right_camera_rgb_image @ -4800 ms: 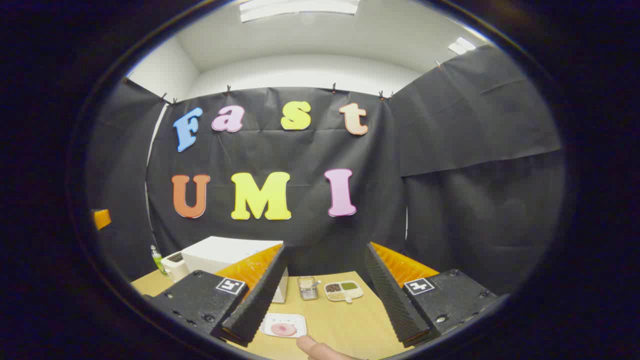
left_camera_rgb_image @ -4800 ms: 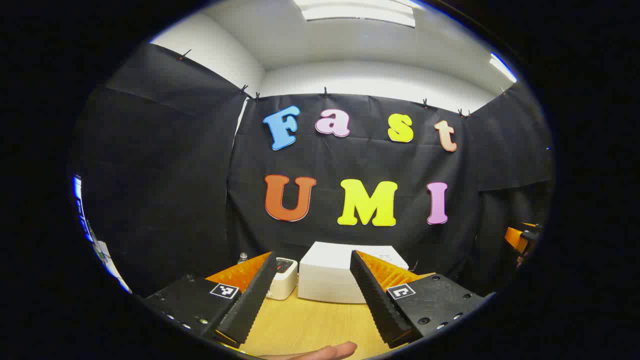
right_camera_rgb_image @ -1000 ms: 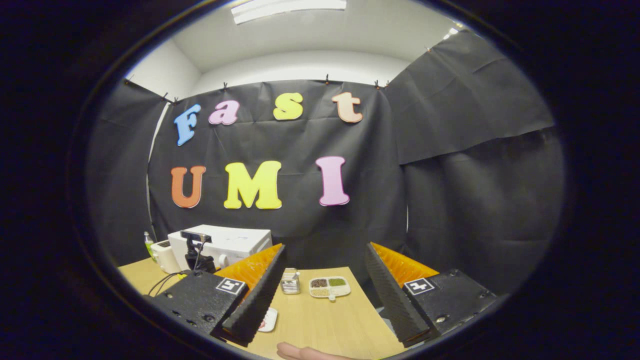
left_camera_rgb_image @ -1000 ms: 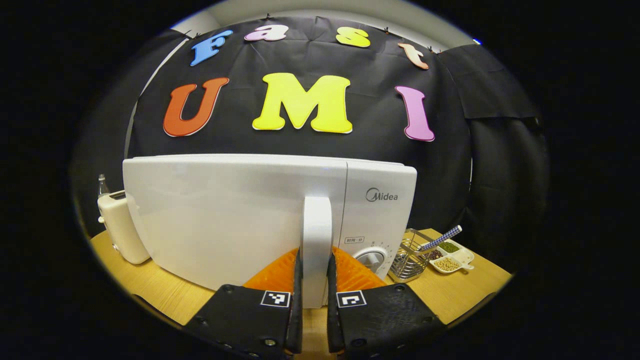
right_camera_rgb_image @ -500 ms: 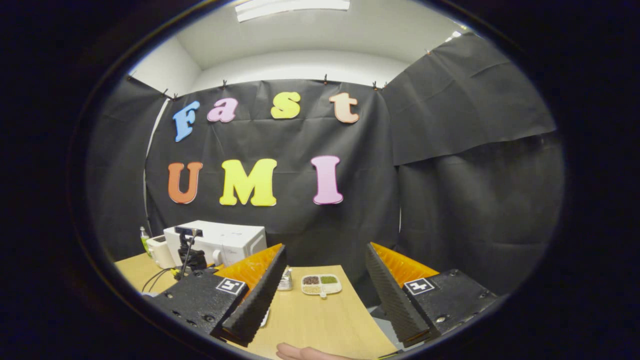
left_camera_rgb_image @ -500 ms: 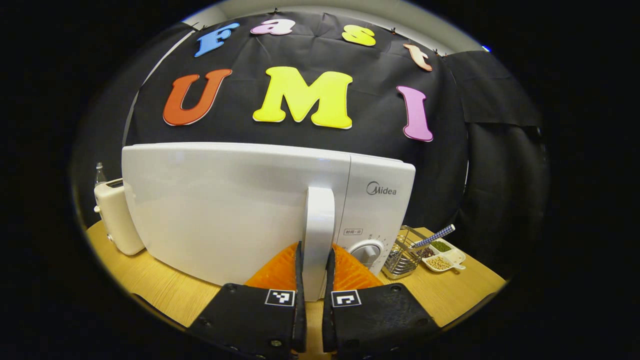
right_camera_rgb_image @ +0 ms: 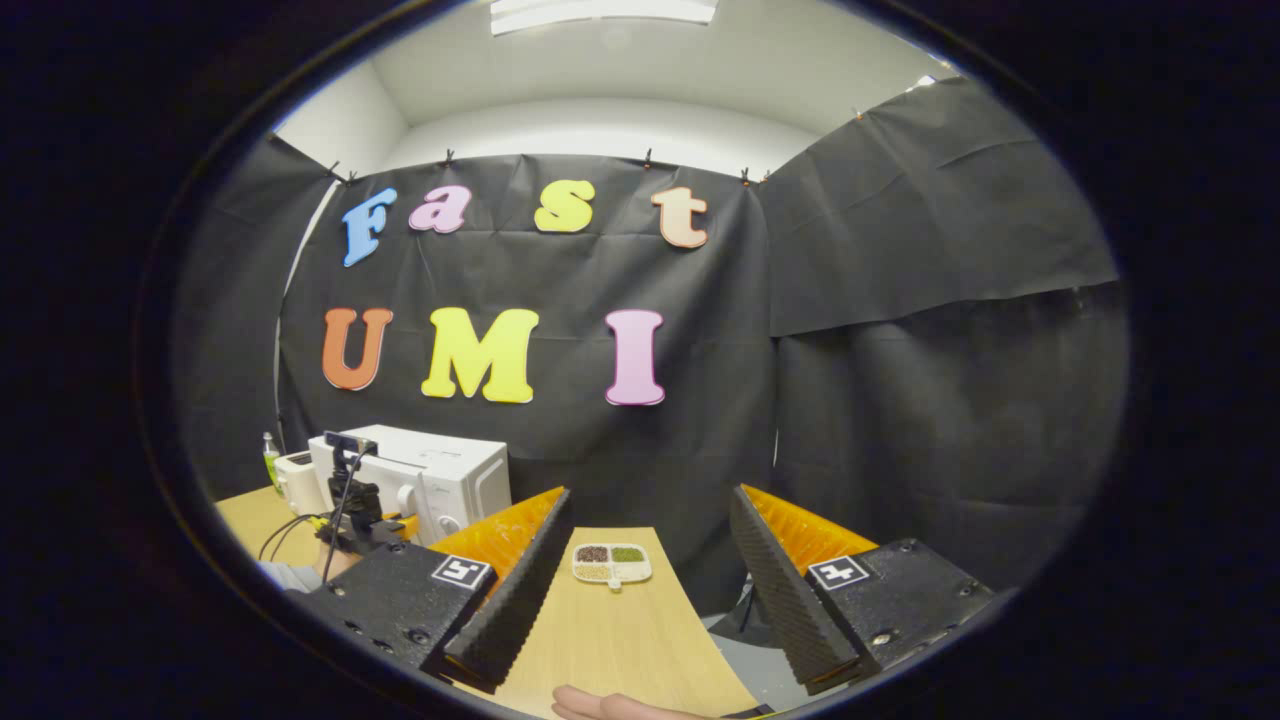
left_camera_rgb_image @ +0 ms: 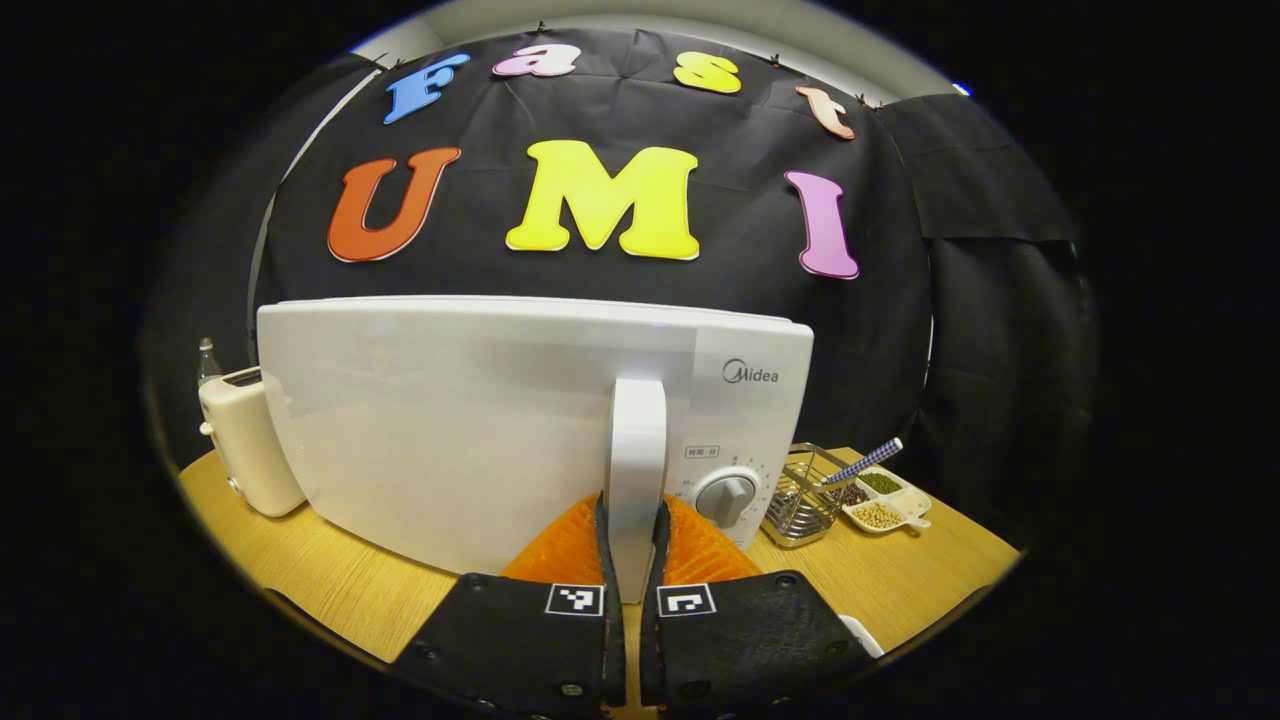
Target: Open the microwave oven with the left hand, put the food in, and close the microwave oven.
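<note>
Toaster [left_camera_rgb_image: 245, 440], worktop [left_camera_rgb_image: 330, 580] left. Microwave oven [left_camera_rgb_image: 480, 420], centre: door barely ajar or shut, handle [left_camera_rgb_image: 636, 450] clamped by left hand-held gripper [left_camera_rgb_image: 630, 540]. Right hand-held gripper [right_camera_rgb_image: 650, 560]: wide, empty. Opening under way; food unplaced, closing pending.

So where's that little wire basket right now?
In the left gripper view, the wire basket stands on the wooden table, right of the microwave, beside the divided dish.

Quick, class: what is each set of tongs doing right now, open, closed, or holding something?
Left tongs: closed on the microwave door handle.
Right tongs: open, holding nothing, above the table.
</note>
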{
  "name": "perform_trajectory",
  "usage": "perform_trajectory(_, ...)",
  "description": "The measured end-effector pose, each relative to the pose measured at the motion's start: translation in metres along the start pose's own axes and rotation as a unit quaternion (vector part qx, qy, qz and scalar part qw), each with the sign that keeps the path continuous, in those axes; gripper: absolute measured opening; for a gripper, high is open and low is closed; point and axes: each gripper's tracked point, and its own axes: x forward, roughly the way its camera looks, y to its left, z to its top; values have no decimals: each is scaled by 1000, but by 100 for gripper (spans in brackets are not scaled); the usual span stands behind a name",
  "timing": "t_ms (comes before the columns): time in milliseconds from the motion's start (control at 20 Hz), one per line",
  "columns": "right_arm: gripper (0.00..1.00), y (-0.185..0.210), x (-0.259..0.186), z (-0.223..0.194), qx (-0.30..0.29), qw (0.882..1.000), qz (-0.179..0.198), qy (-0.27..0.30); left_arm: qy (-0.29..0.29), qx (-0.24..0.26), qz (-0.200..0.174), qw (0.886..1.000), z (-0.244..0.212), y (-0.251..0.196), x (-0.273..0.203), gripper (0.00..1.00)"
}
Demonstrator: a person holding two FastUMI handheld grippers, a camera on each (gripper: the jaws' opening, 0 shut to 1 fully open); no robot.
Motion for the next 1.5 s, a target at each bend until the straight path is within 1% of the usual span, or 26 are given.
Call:
perform_trajectory(50,100,1,0,0,1,1000,0,1,-5,6,-6,1000,1,-1,-7,6)
perform_trajectory(350,100,13,-8,2,10,1000,9,10,-1,5,-50,999,-9,14,-67,6)
perform_trajectory(450,100,19,-13,6,16,1000,12,10,-8,4,-62,998,-10,21,-87,7)
perform_trajectory(550,100,25,-18,7,23,1000,16,13,-10,25,-60,998,-14,33,-106,7)
perform_trajectory(700,100,40,-25,8,28,999,28,22,-12,36,-51,998,-17,55,-135,7)
perform_trajectory(750,94,44,-28,9,26,999,29,22,-10,30,-48,998,-19,63,-146,7)
perform_trajectory(800,100,46,-31,11,19,999,29,17,-9,24,-45,999,-20,71,-154,6)
perform_trajectory(900,100,55,-37,13,11,1000,25,10,-13,32,-31,999,-22,88,-170,7)
perform_trajectory(1050,100,81,-44,8,7,999,45,14,-11,38,-9,999,-25,117,-194,7)
perform_trajectory(1200,100,97,-45,8,4,998,54,15,-9,38,11,999,-28,152,-217,7)
perform_trajectory(1350,100,112,-44,6,3,998,60,20,-4,44,55,998,-32,202,-243,7)
perform_trajectory(1450,100,124,-42,5,-2,997,67,23,5,45,91,995,-35,236,-268,14)
perform_trajectory(1500,100,129,-40,5,-7,997,70,26,2,49,119,992,-32,259,-286,14)
